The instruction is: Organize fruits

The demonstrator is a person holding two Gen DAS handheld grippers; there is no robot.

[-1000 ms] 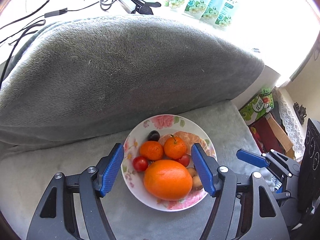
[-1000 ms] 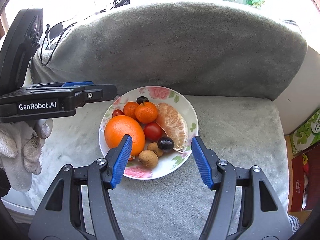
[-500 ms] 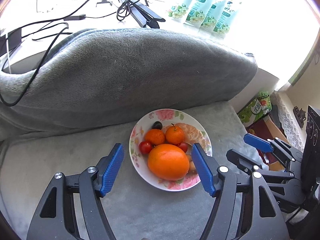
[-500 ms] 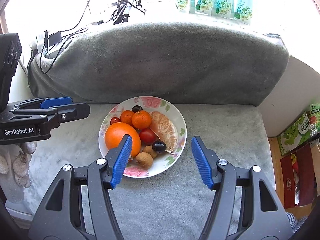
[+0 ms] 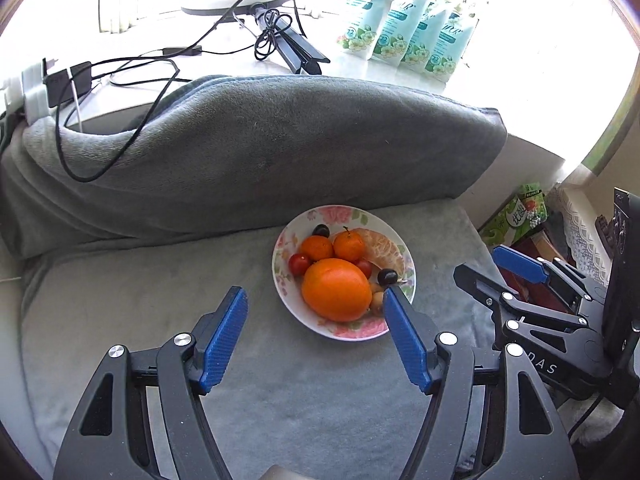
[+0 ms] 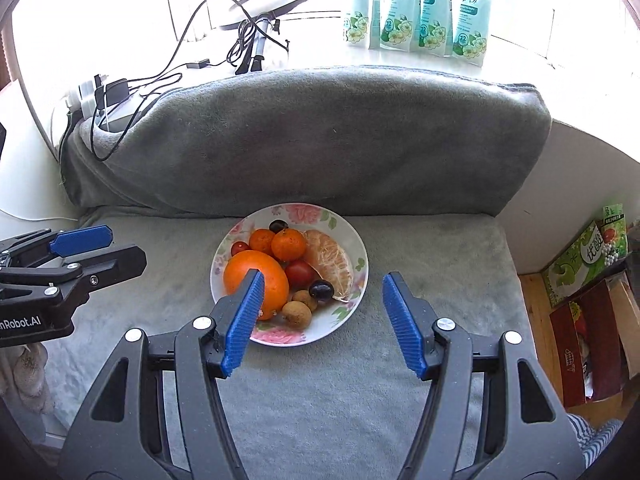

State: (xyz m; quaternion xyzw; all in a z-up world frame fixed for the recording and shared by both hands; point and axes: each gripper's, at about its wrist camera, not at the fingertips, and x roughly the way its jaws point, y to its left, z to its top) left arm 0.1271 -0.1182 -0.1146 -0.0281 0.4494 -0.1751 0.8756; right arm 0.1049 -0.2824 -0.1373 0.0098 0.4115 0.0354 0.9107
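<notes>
In the left wrist view, the tool's right finger [image 5: 404, 336] hides part of the small brown fruits [image 5: 376, 300]; the pouches' [image 6: 416, 8] print is too small to read.

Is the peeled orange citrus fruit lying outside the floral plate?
No, the peeled orange citrus fruit lies inside the floral plate, beside the other fruits.
</notes>
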